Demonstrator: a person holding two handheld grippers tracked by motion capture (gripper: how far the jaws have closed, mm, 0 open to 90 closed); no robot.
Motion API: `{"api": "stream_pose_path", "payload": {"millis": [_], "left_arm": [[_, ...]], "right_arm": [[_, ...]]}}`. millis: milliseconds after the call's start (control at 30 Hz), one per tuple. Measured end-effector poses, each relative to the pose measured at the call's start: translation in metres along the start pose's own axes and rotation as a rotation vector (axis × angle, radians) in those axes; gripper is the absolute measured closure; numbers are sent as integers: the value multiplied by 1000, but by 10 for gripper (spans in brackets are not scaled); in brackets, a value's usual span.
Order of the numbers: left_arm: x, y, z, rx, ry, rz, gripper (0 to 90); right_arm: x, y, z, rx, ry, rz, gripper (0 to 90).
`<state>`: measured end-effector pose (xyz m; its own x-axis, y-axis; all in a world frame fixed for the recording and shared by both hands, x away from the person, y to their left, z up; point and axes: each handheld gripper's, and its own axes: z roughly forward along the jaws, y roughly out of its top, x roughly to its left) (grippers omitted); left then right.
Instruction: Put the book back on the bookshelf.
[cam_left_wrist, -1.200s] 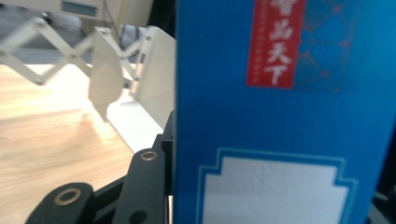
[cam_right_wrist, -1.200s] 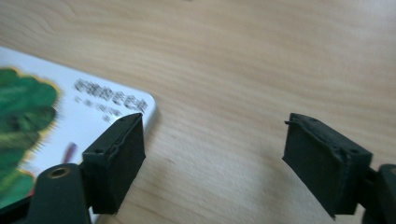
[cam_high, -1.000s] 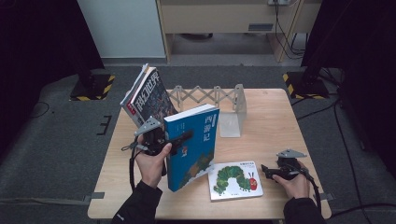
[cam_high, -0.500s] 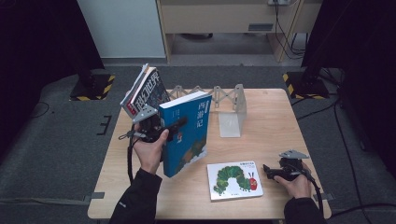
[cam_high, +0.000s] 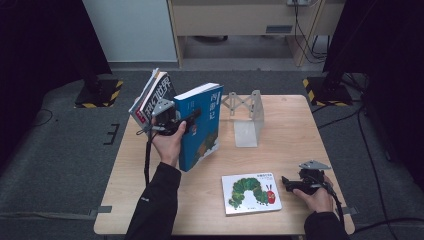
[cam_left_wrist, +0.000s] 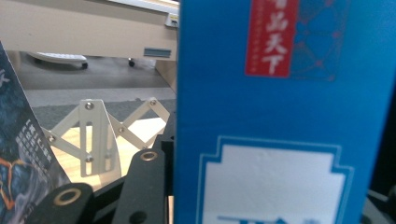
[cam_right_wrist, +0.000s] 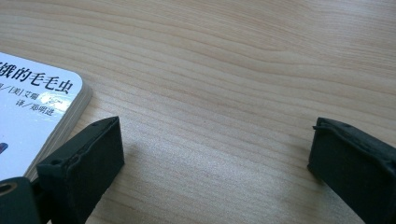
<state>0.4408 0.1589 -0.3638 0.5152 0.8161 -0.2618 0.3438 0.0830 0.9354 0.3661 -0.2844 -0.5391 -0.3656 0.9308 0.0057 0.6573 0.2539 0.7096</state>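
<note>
Nearest the person, at 5 o'clock on the pale wooden table (cam_high: 300, 125), the right gripper (cam_high: 286, 183) lies low with its 2 black jaws spread wide, having just been opening, with bare wood between them. Just beside it, at its 9 o'clock, a thin white picture book with a green caterpillar cover (cam_high: 250, 193) lies flat.

Farther off, toward 10 o'clock, the left gripper (cam_high: 192, 116) pinches a tall blue hardback book (cam_high: 202, 125) by its front edge near the top and holds it upright, tilted, its lower corner at the tabletop. The book looks stiff, fairly heavy and glossy, so a firm grip nearer the spine would probably slip least.

Behind it, dark-covered books (cam_high: 152, 95) lean at 11 o'clock in a white folding bookstand (cam_high: 247, 117).
</note>
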Motion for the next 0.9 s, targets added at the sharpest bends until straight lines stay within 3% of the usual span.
{"api": "stream_pose_path", "payload": {"millis": [333, 667, 900], "left_arm": [[9, -2, 33, -54, 64, -38, 600], [12, -10, 55, -51, 97, -27, 599], [9, -16, 73, -55, 99, -25, 598]], "right_arm": [[0, 0, 0, 0, 0, 1, 35], [0, 0, 0, -2, -2, 1, 35], [0, 0, 0, -1, -2, 0, 35]]}}
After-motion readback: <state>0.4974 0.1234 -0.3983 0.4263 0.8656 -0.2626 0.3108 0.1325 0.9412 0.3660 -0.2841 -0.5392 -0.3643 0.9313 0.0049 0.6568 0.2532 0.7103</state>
